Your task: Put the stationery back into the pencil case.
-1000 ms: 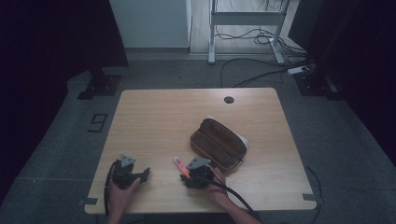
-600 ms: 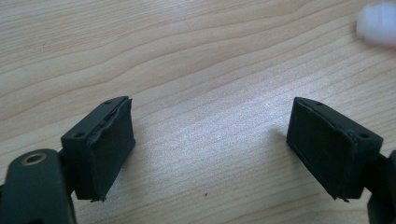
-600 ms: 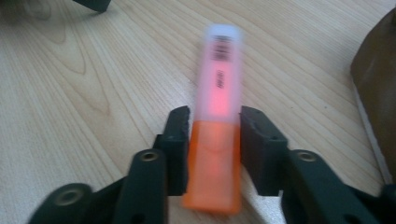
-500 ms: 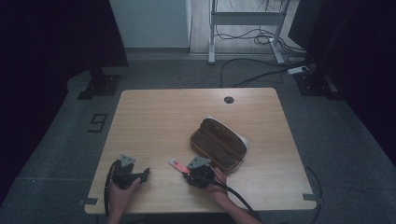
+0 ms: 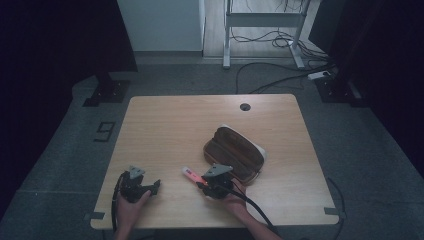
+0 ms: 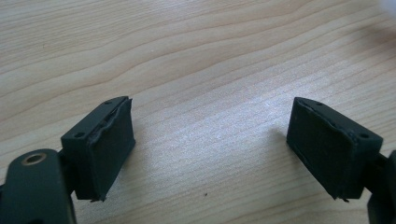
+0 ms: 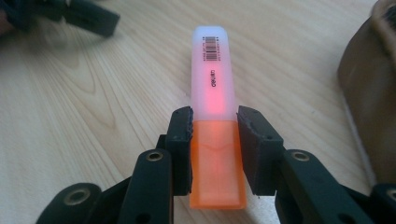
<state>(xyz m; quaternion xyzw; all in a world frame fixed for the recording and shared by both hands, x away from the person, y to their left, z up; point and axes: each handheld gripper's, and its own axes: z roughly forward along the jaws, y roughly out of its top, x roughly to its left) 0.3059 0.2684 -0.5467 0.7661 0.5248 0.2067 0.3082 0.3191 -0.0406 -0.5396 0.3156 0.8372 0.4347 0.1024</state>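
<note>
- Right gripper closed on orange highlighter, near the cap seam, low over the wooden table.
- Left gripper wide open, empty, resting near the table's front edge.
- Brown pencil case lying open just beside the highlighter.
- Likely step: carrying the highlighter; next, probably a swing toward the case and a release.

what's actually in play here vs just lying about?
In play:
- highlighter, clamped in the right tongs
- open brown pencil case beside it, likely where it came from or goes

Lying about:
- left tongs, open on bare table
- cables on the floor
- desk frame behind
</note>
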